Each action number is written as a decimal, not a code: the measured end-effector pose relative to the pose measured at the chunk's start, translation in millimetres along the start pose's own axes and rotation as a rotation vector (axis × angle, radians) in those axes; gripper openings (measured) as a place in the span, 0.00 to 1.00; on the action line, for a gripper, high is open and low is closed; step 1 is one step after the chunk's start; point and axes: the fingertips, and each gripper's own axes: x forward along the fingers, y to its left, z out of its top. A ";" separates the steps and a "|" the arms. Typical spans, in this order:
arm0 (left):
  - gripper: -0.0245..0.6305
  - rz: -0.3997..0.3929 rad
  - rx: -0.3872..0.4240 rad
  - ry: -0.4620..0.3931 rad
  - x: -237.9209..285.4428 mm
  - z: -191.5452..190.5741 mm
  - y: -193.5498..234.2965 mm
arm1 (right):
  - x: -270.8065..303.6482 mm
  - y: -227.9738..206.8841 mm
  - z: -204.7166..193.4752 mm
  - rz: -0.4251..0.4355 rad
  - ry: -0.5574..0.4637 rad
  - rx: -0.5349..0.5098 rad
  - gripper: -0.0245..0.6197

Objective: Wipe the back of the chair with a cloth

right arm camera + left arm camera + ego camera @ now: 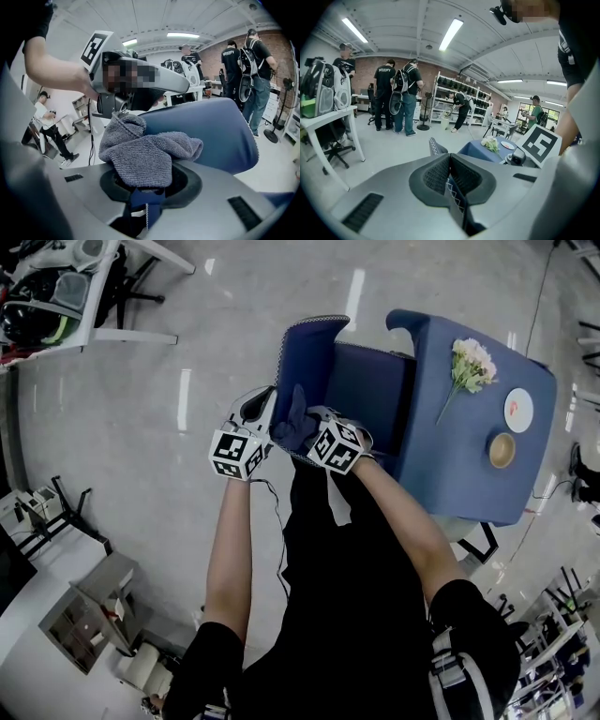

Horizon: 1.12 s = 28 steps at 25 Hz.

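Gray fluffy cloth (pixel 143 157) is bunched up in the right tool (pixel 143 187). That tool's jaws are squeezed shut on it. The cloth sits right against the top of the blue chair back (pixel 211 131). A thin blue bit with white stitches pokes out under the cloth. I think the cloth is held like this so it can rub along the chair back.

The left tool (pixel 450 177) is closed too. It pinches a thin blue stitched edge (pixel 452 194). That looks like the rim of the chair back. My guess is that it holds the chair steady so the chair won't slide while the other tool rubs.

From the head view you can see both tools close together at the near end of the chair back (pixel 305 362), with the cloth (pixel 295 423) between them. You can also see the blue desk (pixel 469 474) beside the chair, with flowers (pixel 472 364), a plate (pixel 518 410) and a cup (pixel 502 450) on it, well apart from the cloth. But that view does not show the jaws. Only the two gripper views show what each tool pinches. The left gripper view also shows people (pixel 404 96) standing far off in the room.
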 end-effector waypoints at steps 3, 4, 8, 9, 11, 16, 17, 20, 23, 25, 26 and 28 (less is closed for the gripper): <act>0.07 0.007 -0.018 0.001 2.6 -3.5 2.9 | 4.4 2.4 -9.2 0.017 -0.006 0.031 0.25; 0.07 0.008 -0.024 0.001 3.3 -5.1 3.6 | 5.7 2.7 -11.7 0.021 -0.010 0.042 0.25; 0.07 0.004 -0.032 0.011 5.2 -12.6 4.9 | 11.6 5.2 -21.6 0.035 -0.013 0.070 0.25; 0.07 0.002 -0.040 0.008 5.9 -12.7 5.1 | 12.8 5.2 -24.8 0.039 -0.011 0.076 0.25; 0.07 -0.001 -0.060 -0.005 7.4 -11.8 5.6 | 15.8 4.5 -33.2 0.044 0.005 0.078 0.25; 0.07 -0.015 -0.071 -0.007 13.7 -17.0 5.2 | 25.7 4.5 -54.1 0.057 0.037 0.077 0.25; 0.07 -0.017 -0.078 -0.011 14.0 -17.8 5.5 | 27.4 4.3 -56.6 0.061 0.037 0.077 0.25; 0.07 -0.028 -0.088 -0.017 16.8 -18.7 6.5 | 32.0 1.4 -64.4 0.071 0.043 0.079 0.25; 0.07 -0.034 -0.084 -0.017 16.8 -18.8 6.7 | 37.2 0.5 -77.2 0.073 0.080 0.069 0.25; 0.07 -0.030 -0.068 -0.014 16.6 -18.7 6.7 | 41.3 0.7 -87.4 0.074 0.107 0.054 0.25; 0.07 -0.030 -0.060 -0.011 17.2 -18.7 6.5 | 43.1 0.5 -91.9 0.075 0.115 0.048 0.25; 0.07 -0.035 -0.056 -0.007 18.9 -19.2 6.6 | 46.7 -0.3 -100.3 0.077 0.128 0.038 0.25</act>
